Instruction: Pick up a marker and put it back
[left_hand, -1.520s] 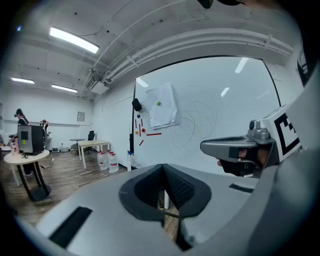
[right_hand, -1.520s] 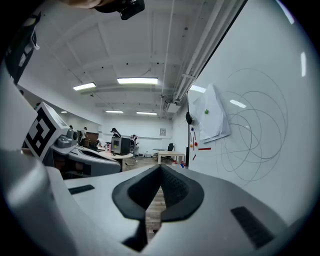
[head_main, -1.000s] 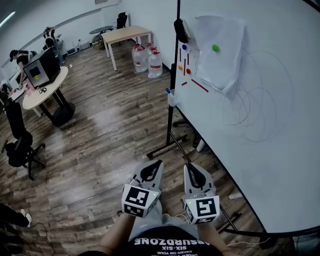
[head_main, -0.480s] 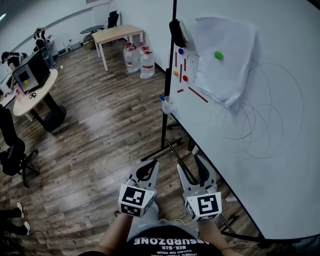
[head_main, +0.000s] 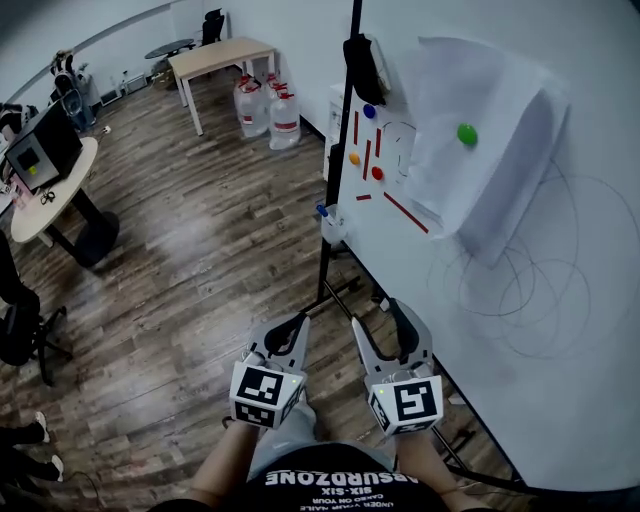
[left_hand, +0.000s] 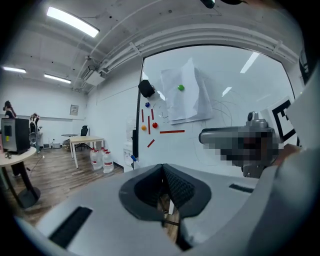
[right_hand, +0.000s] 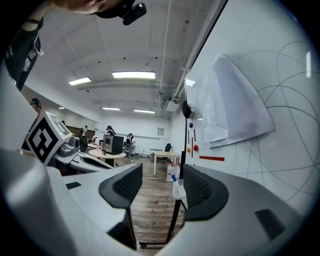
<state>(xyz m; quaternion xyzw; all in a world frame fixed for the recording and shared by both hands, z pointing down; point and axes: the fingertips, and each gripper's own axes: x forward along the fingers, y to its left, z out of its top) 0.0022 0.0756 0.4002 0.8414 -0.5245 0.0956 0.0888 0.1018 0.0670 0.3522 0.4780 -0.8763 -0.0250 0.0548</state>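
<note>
A blue-capped marker (head_main: 322, 212) stands in a small clear holder (head_main: 332, 226) on the left edge of the whiteboard (head_main: 560, 380). The right gripper view shows the marker (right_hand: 173, 177) straight ahead, still some way off. My right gripper (head_main: 382, 318) is held low beside the board. Its jaws have just been opening, they now stand wide apart, and nothing is between them. My left gripper (head_main: 297, 324) is beside it on the left, with its jaws shut together and empty. The board also carries red strips (head_main: 403, 211), coloured magnets and a black eraser (head_main: 362, 62).
A sheet of paper (head_main: 490, 170) hangs on the board under a green magnet (head_main: 467, 133). The board's stand legs (head_main: 335, 290) reach out over the wood floor ahead. Water jugs (head_main: 265, 105), a wooden table (head_main: 215, 60), a round desk (head_main: 50, 185) and a chair (head_main: 15, 320) are to the left.
My right gripper's jaws have gone from together to wide apart. Both grippers and the view have moved forward along the board, so the marker holder is nearer.
</note>
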